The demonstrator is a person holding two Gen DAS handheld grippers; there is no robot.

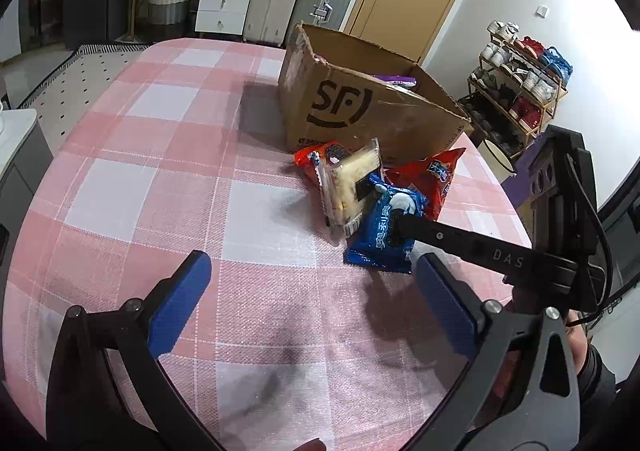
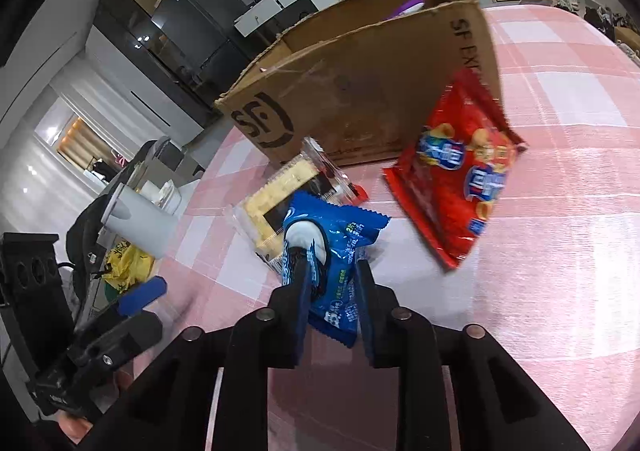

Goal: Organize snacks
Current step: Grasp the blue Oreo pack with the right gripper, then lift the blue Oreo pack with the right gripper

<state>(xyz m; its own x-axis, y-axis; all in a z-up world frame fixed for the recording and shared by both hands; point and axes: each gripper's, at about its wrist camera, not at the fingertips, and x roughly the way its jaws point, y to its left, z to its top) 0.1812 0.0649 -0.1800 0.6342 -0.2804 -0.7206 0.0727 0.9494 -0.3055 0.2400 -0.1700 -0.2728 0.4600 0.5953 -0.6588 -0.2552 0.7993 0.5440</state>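
Right gripper (image 2: 334, 291) has its two blue pads either side of the blue snack packet (image 2: 332, 251), nearly closed, left pad on the wrapper, right pad at its edge; whether it is pinching firmly or only just touching, cannot tell; no earlier frame to compare. Packet is blue with a dark sandwich cookie and white cream printed on it, white Chinese characters down the front, not legible enough to quote; it sits on the tablecloth (image 1: 160, 171) at the near end of the snack pile. Left gripper (image 1: 312, 299) is wide open, nothing between its pads, held over bare pink-and-white checked cloth, well apart from the pile; the right gripper's black arm in the left view carries the letters "DAS". Snacks outside the box, counted: four; one blue packet, one clear-wrapped pale cracker sandwich (image 2: 276, 191) with a black label, lying partly on one orange-red packet (image 1: 316, 159) showing a dark cookie, and one red bag (image 2: 460, 171) with blue logos and round crackers printed, leaning against the box. One cardboard box (image 1: 360, 111), open top, black "SF" logo on one side, "SF EX…" along the corner edge; one purple item (image 1: 400, 81) visible inside. Behind: white drawers, two suitcases, a shoe rack.
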